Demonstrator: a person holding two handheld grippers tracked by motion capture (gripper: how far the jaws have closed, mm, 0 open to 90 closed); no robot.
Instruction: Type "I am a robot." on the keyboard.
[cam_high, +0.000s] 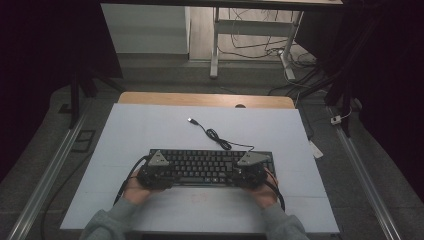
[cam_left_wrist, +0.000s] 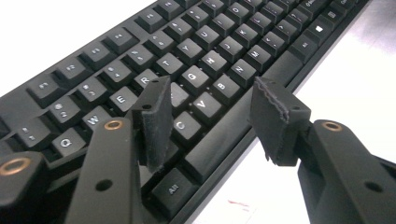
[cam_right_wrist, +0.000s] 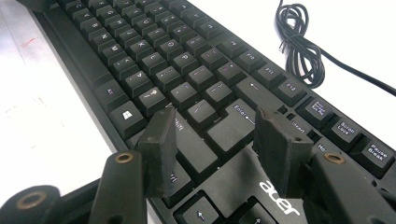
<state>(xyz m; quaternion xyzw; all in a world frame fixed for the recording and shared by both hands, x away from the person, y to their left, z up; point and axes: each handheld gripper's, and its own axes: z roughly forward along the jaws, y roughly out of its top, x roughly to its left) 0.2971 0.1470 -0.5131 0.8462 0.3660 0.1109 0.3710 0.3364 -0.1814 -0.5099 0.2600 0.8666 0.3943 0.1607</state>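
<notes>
Dim room, grey floor (cam_high: 45, 130), perhaps a desk frame (cam_high: 215, 45) behind.

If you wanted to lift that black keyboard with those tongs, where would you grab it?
Probably by its two short ends, one pair of tongs per end, coming in from the person's side. The flat black plastic keyboard is long, low and lies flat on the white table, so one central grip would likely tip it. The left tongs and right tongs stand open above those ends. Avoid the coiled black cable.
</notes>
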